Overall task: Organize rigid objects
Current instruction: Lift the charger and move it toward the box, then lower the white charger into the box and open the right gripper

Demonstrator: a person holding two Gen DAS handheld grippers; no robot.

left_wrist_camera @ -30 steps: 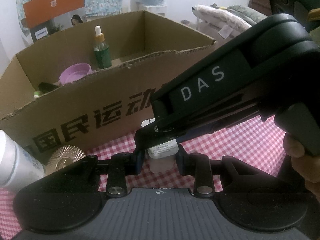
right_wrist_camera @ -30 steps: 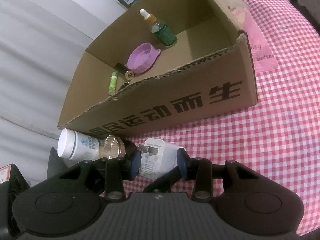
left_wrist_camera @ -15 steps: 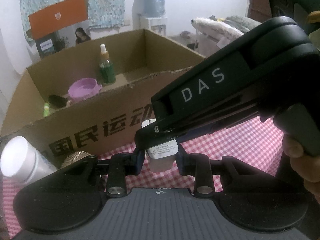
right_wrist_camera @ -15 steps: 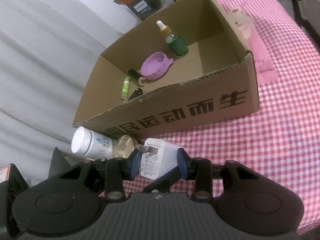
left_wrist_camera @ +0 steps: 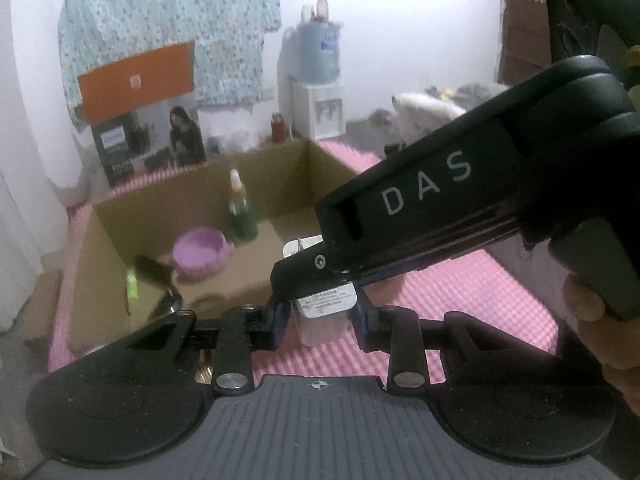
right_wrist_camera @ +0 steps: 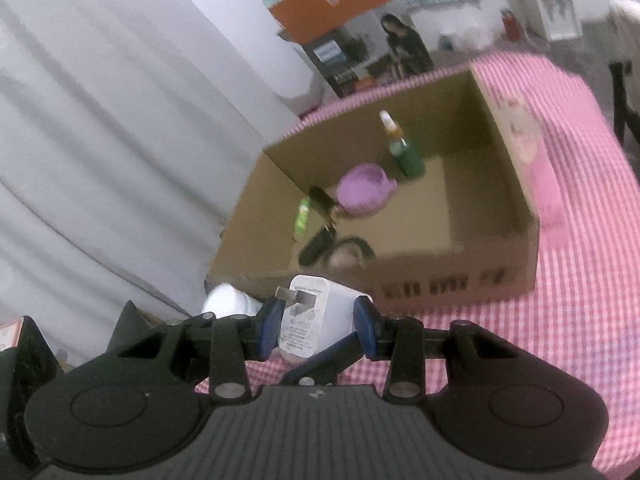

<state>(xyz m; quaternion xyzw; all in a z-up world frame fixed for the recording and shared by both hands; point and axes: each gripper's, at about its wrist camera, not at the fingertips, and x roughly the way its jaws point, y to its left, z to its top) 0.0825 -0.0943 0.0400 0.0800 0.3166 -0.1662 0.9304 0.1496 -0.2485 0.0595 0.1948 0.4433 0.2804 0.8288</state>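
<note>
the pink-and-white checked tablecloth (right_wrist_camera: 580, 320) covers the table, and on it stands the open brown cardboard box (right_wrist_camera: 460, 276) with dark printed characters on its near wall. inside the box, a round lilac plastic bowl (right_wrist_camera: 366, 192) lies near the back, with a green glass dropper bottle (right_wrist_camera: 406, 154) upright just beside it. a slim light-green tube (right_wrist_camera: 301, 218) lies by the left wall, and two dark oblong items sit near it, too blurred to name. a white plastic bottle (right_wrist_camera: 228, 300) lies outside the box, against its near left corner.

the right gripper (right_wrist_camera: 316, 322) is narrowly parted, its blue pads pressed on the sides of a white square plug adapter (right_wrist_camera: 306, 320), metal prongs pointing left. the adapter is held in the air in front of the box's near wall, above the cloth.

the left gripper (left_wrist_camera: 320, 314) is also narrowly parted, pads on the same adapter's lower end. the right gripper's black body crosses above it in the left wrist view.
</note>
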